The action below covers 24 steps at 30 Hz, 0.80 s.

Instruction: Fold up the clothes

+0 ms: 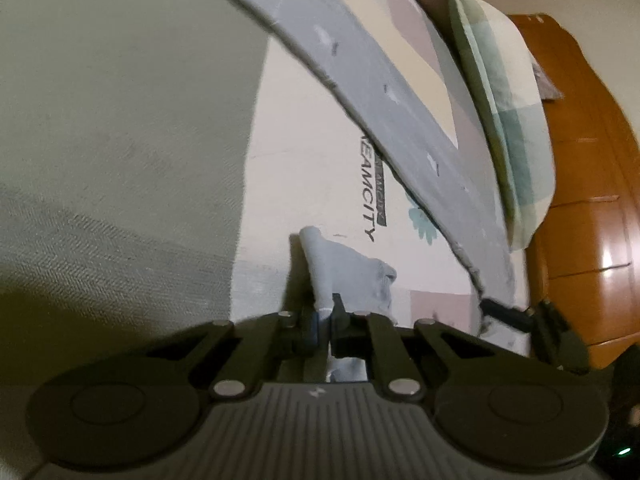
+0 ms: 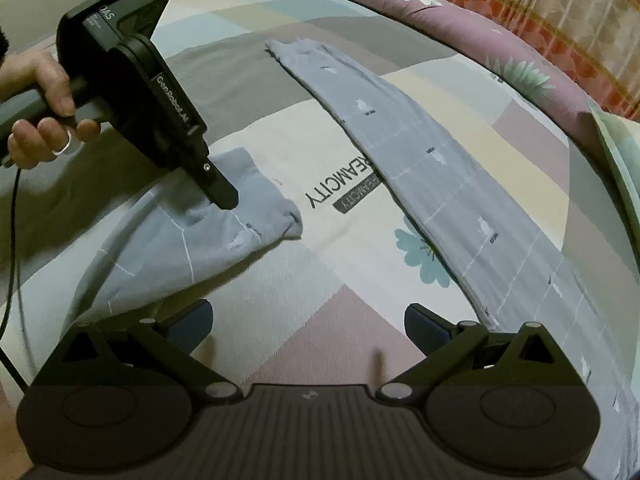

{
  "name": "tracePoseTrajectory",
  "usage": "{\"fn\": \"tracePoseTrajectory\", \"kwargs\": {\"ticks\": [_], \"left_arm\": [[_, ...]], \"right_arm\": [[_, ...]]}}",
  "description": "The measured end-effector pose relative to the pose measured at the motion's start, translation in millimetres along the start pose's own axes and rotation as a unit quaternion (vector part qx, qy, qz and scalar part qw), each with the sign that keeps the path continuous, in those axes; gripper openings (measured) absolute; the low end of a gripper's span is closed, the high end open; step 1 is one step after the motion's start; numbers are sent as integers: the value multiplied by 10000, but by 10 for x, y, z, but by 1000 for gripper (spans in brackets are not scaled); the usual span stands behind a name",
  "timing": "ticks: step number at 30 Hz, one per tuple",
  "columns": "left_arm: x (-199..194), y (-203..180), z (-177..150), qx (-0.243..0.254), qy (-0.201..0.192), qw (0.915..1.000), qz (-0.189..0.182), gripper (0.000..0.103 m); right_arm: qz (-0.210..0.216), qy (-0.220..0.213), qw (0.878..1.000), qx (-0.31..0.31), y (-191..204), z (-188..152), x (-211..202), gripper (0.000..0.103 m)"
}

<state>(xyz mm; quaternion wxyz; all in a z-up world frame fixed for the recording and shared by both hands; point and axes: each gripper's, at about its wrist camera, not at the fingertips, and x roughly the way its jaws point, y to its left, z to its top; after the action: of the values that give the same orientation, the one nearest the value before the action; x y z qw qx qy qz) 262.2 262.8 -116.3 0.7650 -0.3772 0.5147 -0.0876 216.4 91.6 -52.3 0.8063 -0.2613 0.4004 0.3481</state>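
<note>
Patchwork bedsheet [image 1: 320, 184] fills the left wrist view; the left gripper [image 1: 325, 320] is clamped on a pale blue trouser cuff [image 1: 344, 272]. From the right wrist view, the right gripper [image 2: 308, 330] hangs with jaws apart over the sheet, between the cuff and the other trouser leg [image 2: 420, 152] stretched flat.

Bare bedsheet [image 2: 320, 340] between pajama legs [image 2: 432, 160], quilt [image 2: 460, 36] along far edge
</note>
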Motion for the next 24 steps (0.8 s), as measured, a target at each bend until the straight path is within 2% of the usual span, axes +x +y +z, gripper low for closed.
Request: {"fn": "tracePoseTrajectory", "kwargs": {"ticks": [5, 8, 11, 16, 19, 24], "left_arm": [[-224, -12, -206, -333, -481, 9979, 292, 6], [-462, 40, -365, -679, -901, 9919, 581, 5], [-746, 134, -569, -1087, -1333, 9809, 908, 5], [-1198, 295, -910, -1678, -1993, 9553, 1398, 5], [-1333, 359, -1127, -1938, -2244, 9427, 1532, 5], [-1370, 407, -1493, -2210, -2464, 9296, 1620, 5]], "right_arm": [[-3, -29, 10000, -86, -7, 18, -25, 103], [15, -11, 10000, -77, -11, 7, -32, 103], [79, 33, 10000, -37, -12, -6, -24, 103], [256, 70, 9996, -87, 26, -4, -19, 103], [350, 52, 9992, -205, 67, 16, -22, 103], [697, 96, 9973, -208, 110, 108, -16, 103]]}}
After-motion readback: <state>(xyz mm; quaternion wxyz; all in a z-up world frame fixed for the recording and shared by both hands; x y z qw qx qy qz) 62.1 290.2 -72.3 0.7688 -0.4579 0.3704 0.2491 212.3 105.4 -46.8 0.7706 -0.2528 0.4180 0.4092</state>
